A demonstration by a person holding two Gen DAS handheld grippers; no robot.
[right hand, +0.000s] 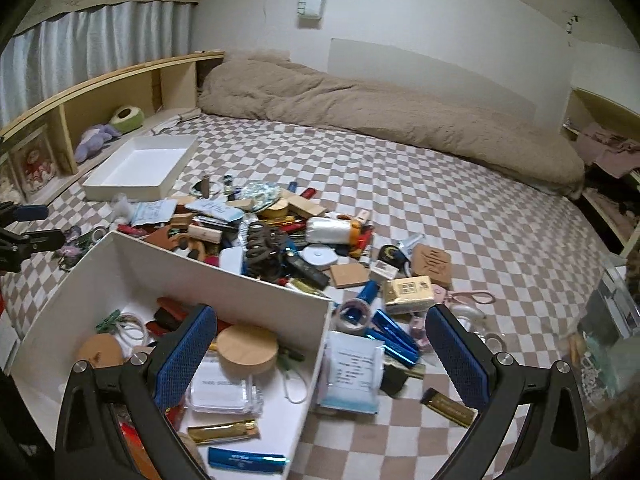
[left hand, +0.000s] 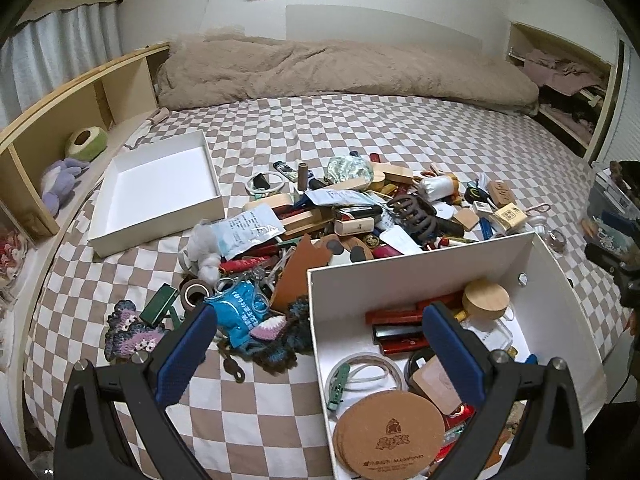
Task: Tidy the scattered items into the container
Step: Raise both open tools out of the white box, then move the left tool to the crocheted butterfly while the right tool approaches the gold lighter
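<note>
A white box [left hand: 416,268] [right hand: 152,260] stands on the checkered bed, holding cork coasters [left hand: 390,436], a round wooden lid [left hand: 486,300] [right hand: 248,350], red sticks and a clear case. Beyond it sprawls a pile of scattered items [left hand: 352,216] [right hand: 280,232]. My left gripper [left hand: 320,332] is open with nothing between its fingers, straddling the box's left wall; a blue pouch [left hand: 238,308] and crochet pieces [left hand: 132,328] lie just ahead. My right gripper [right hand: 320,332] is open and empty over the box's right wall, near a paper packet [right hand: 352,368] and blue metallic sticks [right hand: 390,332].
The shallow white box lid [left hand: 160,196] [right hand: 140,168] lies at the far left of the bed. A beige duvet [left hand: 340,68] runs along the wall. The wooden headboard shelf [left hand: 52,120] holds plush toys. A clear bin [right hand: 612,312] stands at the right edge.
</note>
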